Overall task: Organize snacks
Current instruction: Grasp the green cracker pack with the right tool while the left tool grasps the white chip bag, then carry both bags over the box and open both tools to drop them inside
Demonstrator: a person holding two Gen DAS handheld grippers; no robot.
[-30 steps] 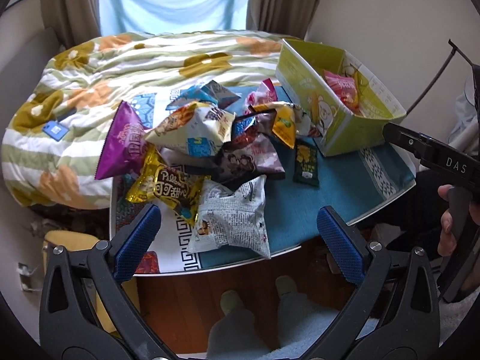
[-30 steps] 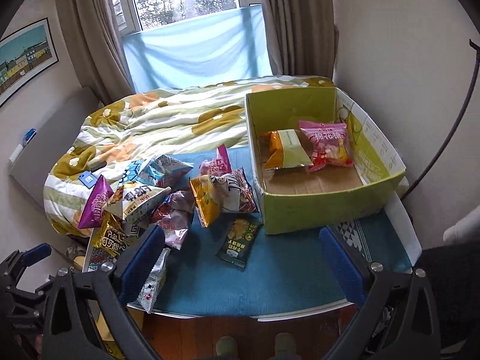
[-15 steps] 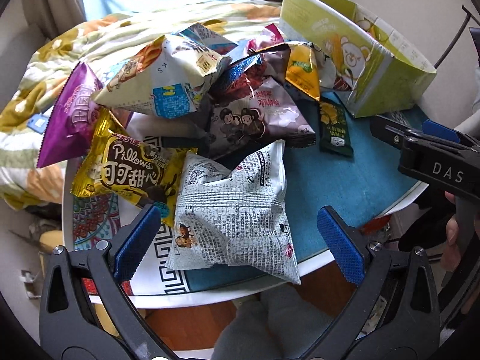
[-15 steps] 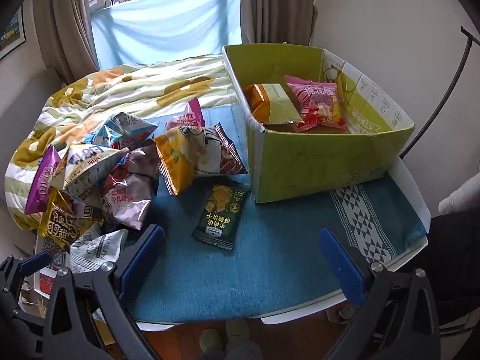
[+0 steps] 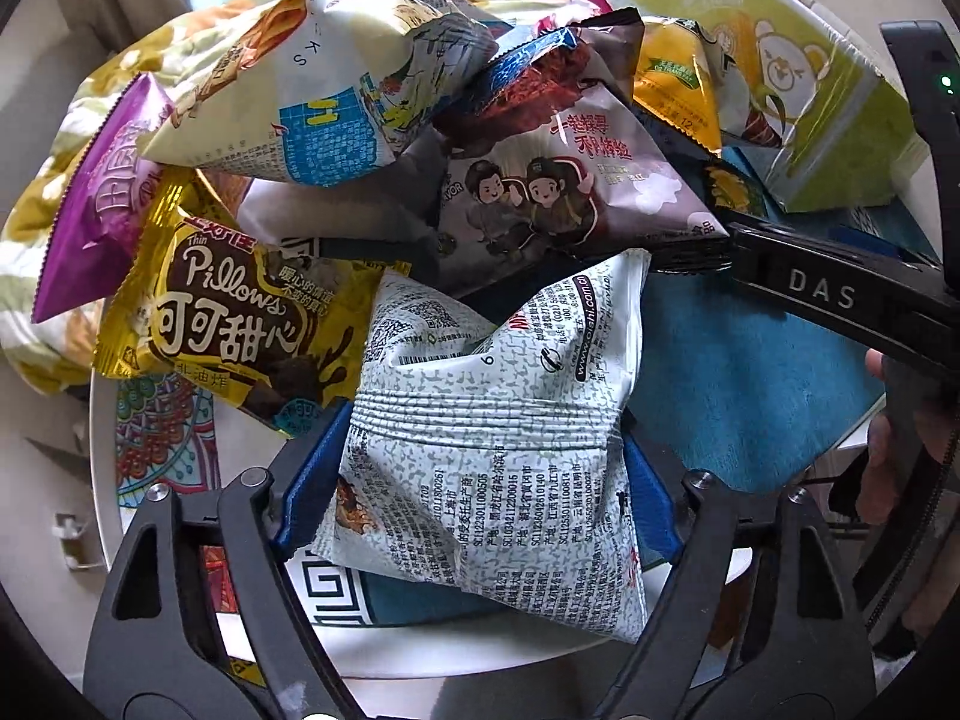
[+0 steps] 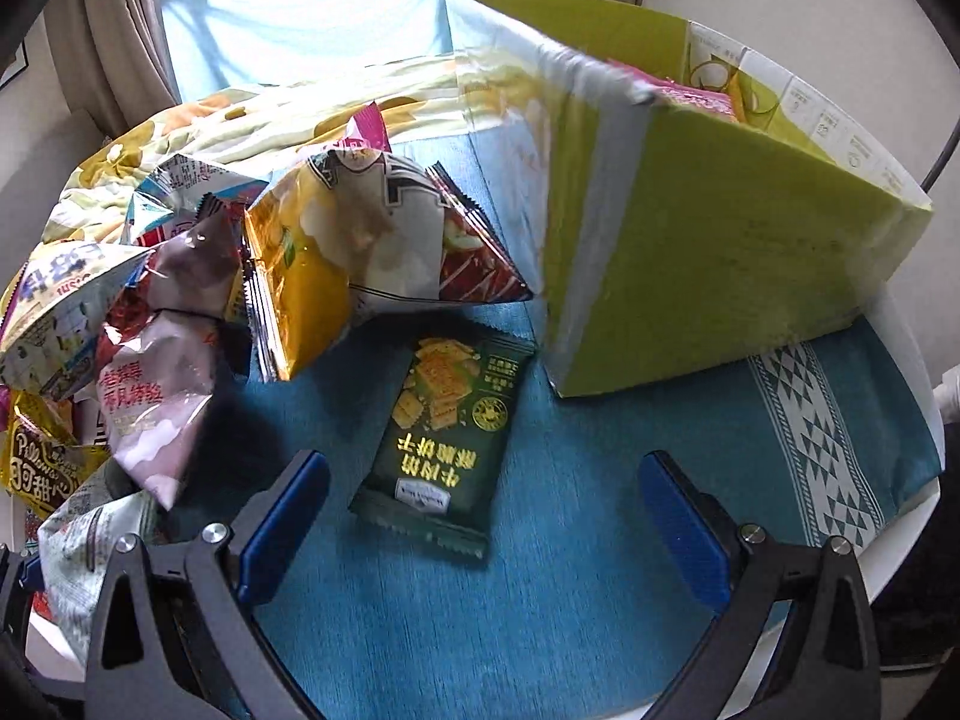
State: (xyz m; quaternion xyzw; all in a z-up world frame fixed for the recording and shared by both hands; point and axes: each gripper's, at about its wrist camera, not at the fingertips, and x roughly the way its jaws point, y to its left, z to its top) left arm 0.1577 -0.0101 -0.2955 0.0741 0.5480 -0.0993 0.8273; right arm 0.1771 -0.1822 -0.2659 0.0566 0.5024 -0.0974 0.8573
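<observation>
- Left gripper: its jaws have just been closing, and the grey-white speckled snack bag is between them. The blue pads touch both side edges of the bag at its lower half, so I judge it is grasping the bag, though prob. not squeezed hard yet.
- That bag lies at the near edge of the table, in front of the snack pile; its top corner leans on the mauve cartoon bag, and the gold "Pillows" bag is just beside on the left.
- Handling, my judgement: a puffed foil pouch, light, soft, full of air, with a smooth and slippery film. Contents are prob. brittle, so too much grip may crush them or pop the bag.
- Best hold: across the body near the crimped middle seam, as now, or at the flat sealed end, w/ gentle pressure.
- Right gripper: released, jaws wide, nothing between the pads. It hangs over the blue cloth, near the flat dark green cracker packet.
- The green box stands close on the right; it seems the place for the snacks.
</observation>
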